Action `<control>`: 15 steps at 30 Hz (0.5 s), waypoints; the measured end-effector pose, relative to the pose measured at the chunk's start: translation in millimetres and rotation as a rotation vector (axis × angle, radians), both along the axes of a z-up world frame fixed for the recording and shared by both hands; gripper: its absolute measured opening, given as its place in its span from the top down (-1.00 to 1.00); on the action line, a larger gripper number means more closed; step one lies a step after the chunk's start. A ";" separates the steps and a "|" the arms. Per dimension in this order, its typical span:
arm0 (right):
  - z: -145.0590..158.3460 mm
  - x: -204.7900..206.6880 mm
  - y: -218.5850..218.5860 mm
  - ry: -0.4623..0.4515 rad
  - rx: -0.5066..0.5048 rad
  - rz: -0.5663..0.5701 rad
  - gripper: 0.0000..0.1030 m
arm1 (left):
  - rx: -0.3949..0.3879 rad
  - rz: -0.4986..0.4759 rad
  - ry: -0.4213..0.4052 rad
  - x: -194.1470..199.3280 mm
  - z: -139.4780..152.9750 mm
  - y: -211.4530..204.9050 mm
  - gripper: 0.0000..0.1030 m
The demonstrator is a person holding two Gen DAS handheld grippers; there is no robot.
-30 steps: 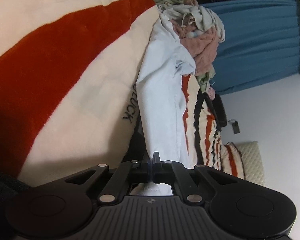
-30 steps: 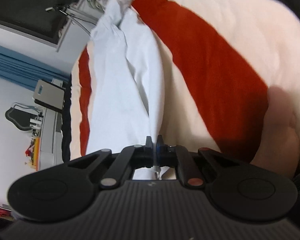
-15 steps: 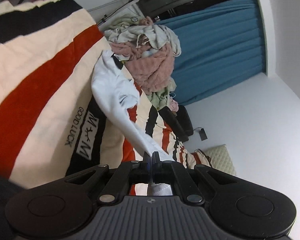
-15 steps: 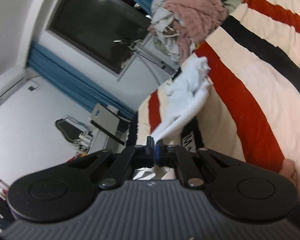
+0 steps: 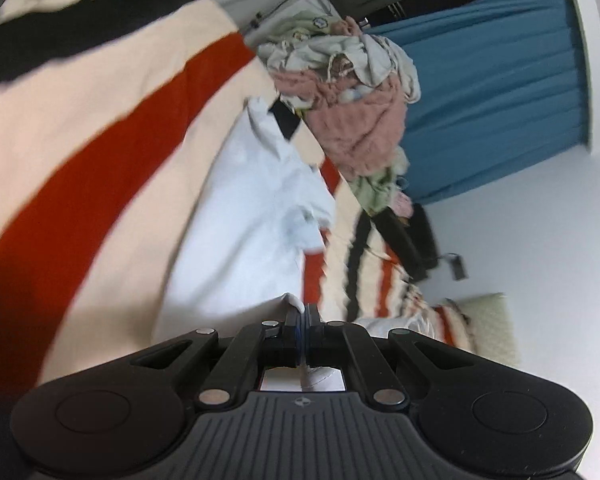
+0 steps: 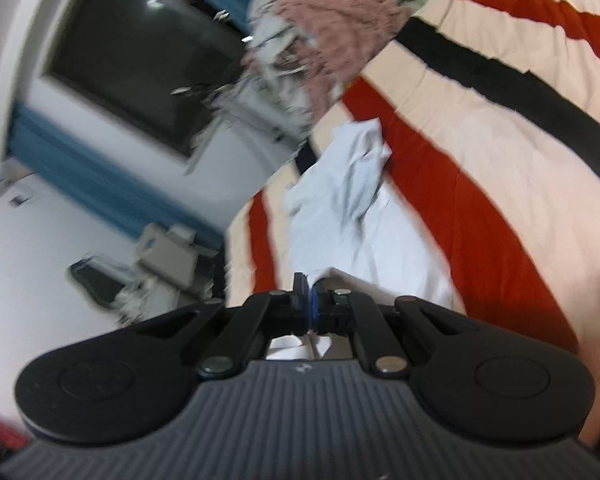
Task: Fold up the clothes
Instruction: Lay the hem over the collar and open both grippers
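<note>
The left tongs (image 5: 303, 312) are closed on one corner of a pale blue garment (image 5: 256, 216), and a little cloth shows behind the pinched tips. The right tongs (image 6: 307, 298) are closed in the same way on another corner of the same garment (image 6: 360, 232). From each pair of tongs the cloth runs forward and away, and its far end lies on the striped blanket (image 5: 92, 128) of the bed. That far end looks crumpled and bunched, not flat.

My judgement is that the step in hand is the spreading: the garment is held up by two corners so that it can be pulled straight before any fold is made. No fold is done yet.

The next move calls for keeping both grips firm, holding the two corners apart so the edge between them is tight, and laying the cloth flat on the blanket in front of the tongs.

Farther away, beyond the garment's far end, a heap of other clothes (image 5: 352, 92) waits, with a pink piece on it. Behind the heap hangs a blue curtain (image 5: 500, 92).
</note>
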State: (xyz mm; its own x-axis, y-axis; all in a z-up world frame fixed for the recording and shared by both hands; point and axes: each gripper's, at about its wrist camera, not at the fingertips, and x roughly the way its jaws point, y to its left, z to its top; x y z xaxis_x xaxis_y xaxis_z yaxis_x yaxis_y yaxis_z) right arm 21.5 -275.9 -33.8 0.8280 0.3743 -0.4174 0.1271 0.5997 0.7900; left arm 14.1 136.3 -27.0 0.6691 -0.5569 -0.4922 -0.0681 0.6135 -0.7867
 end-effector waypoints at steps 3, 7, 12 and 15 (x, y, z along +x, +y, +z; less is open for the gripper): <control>-9.3 50.0 5.7 -0.004 -0.027 -0.051 0.91 | 0.061 0.012 -0.019 48.4 -4.2 -7.3 0.97; -34.0 105.2 10.8 0.000 -0.052 -0.077 0.90 | 0.142 0.019 -0.056 105.9 -24.9 -18.5 0.97; -70.3 152.5 9.6 -0.049 -0.036 -0.065 0.90 | 0.182 0.004 -0.092 160.0 -55.8 -20.5 0.97; -85.5 171.6 7.5 -0.077 -0.072 -0.054 0.90 | 0.188 -0.018 -0.122 183.1 -70.0 -21.2 0.97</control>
State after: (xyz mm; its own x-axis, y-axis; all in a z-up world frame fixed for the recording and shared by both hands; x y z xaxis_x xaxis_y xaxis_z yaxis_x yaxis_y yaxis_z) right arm 193.1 -268.4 -119.3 0.8768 0.2995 -0.3761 0.1018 0.6489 0.7540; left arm 197.2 115.0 -97.1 0.7208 -0.4754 -0.5044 0.0333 0.7506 -0.6599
